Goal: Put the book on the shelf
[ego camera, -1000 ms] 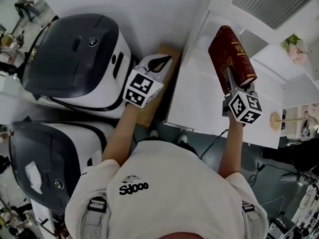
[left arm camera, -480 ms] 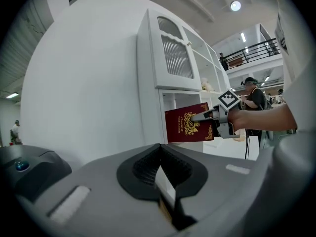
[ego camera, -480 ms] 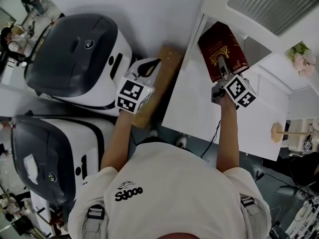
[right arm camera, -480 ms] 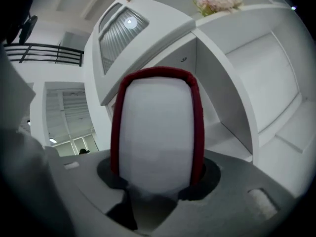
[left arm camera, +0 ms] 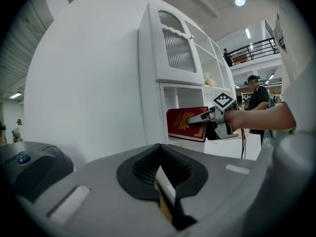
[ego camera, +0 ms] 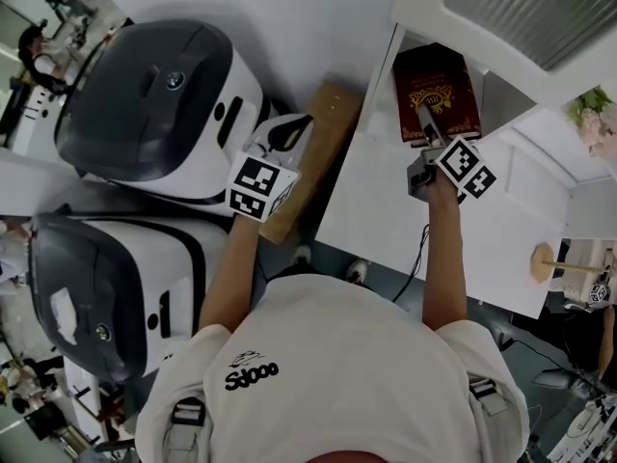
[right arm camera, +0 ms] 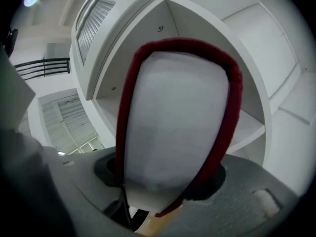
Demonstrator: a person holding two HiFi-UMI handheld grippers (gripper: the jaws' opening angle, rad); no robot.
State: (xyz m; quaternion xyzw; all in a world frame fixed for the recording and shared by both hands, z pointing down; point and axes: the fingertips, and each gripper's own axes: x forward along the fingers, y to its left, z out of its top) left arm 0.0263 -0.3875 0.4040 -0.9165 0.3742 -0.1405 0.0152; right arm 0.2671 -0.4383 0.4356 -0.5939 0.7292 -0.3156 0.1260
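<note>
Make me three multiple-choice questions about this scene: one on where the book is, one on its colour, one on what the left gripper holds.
1. Where is the book?
A. in the open shelf
B. on the floor
C. on top of a grey machine

2. What colour is the book's cover?
A. blue
B. green
C. red

3. What does the left gripper hold?
A. the book
B. nothing
C. a flower

Answers:
1 A, the head view shows the book inside the open compartment.
2 C, the left gripper view shows a red cover with gold print.
3 B, its jaws are together with nothing between them, away from the book.
</note>
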